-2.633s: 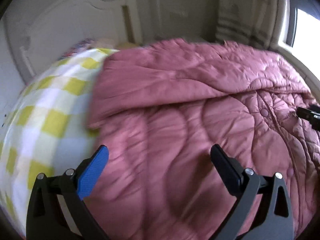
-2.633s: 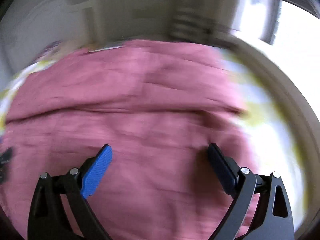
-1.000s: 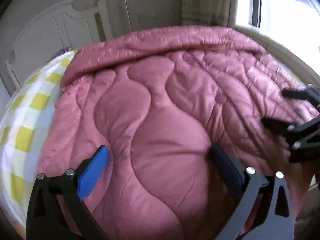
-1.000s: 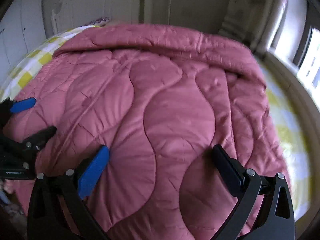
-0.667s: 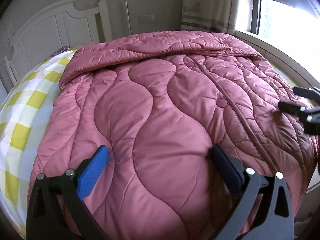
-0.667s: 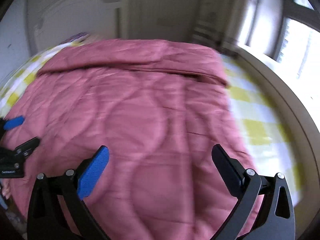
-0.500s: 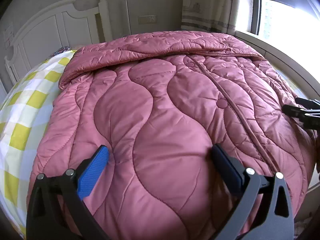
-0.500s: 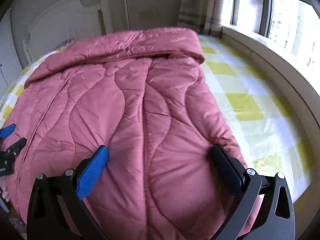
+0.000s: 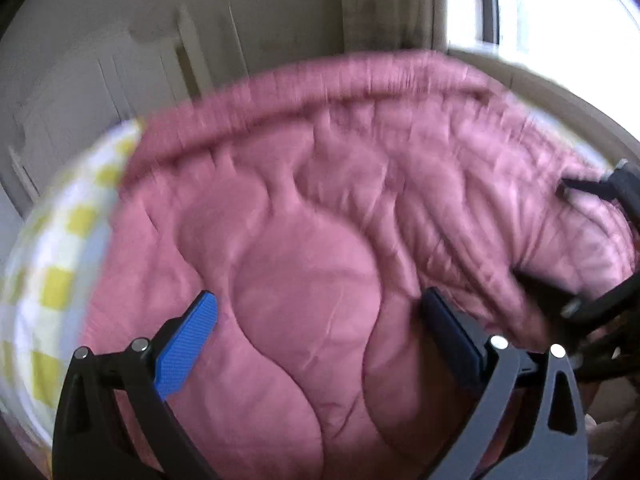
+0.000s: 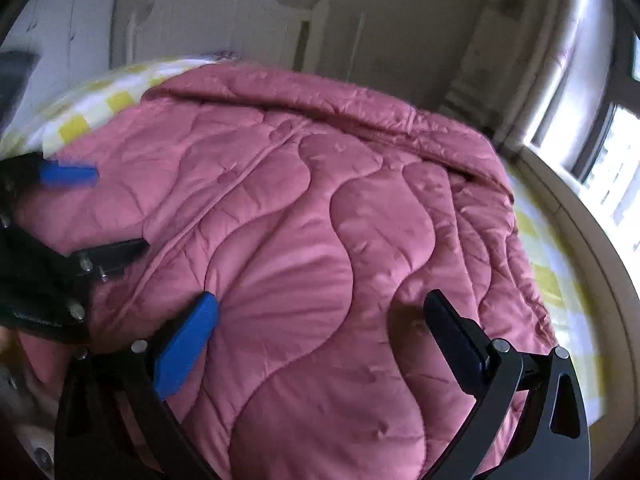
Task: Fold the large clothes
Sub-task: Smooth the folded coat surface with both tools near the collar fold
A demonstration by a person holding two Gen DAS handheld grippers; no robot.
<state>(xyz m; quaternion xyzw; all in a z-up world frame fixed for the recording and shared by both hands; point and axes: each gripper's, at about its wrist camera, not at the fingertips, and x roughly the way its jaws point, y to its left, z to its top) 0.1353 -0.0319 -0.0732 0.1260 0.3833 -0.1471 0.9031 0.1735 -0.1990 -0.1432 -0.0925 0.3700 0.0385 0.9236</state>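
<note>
A large pink quilted coat [image 9: 328, 216] lies spread over the bed; it also fills the right wrist view [image 10: 320, 220]. Its far edge is folded back into a thick roll. My left gripper [image 9: 318, 312] is open, jaws wide, pressed low over the coat's near part. My right gripper [image 10: 320, 312] is open too, its fingers resting on the coat. Each gripper shows in the other's view, the right one at the right edge of the left wrist view [image 9: 600, 248] and the left one at the left edge of the right wrist view [image 10: 80, 216]. The left wrist view is blurred.
A yellow and white checked bed sheet [image 9: 52, 264] shows left of the coat and also right of it [image 10: 548, 276]. A white headboard [image 10: 224, 20] stands behind. A window and sill [image 10: 592, 168] run along the right side, with a curtain [image 9: 384, 4] in the corner.
Both grippers have moved lower and closer to the coat's near edge and toward each other. The coat has bunched up near the right gripper. The left view turned blurred.
</note>
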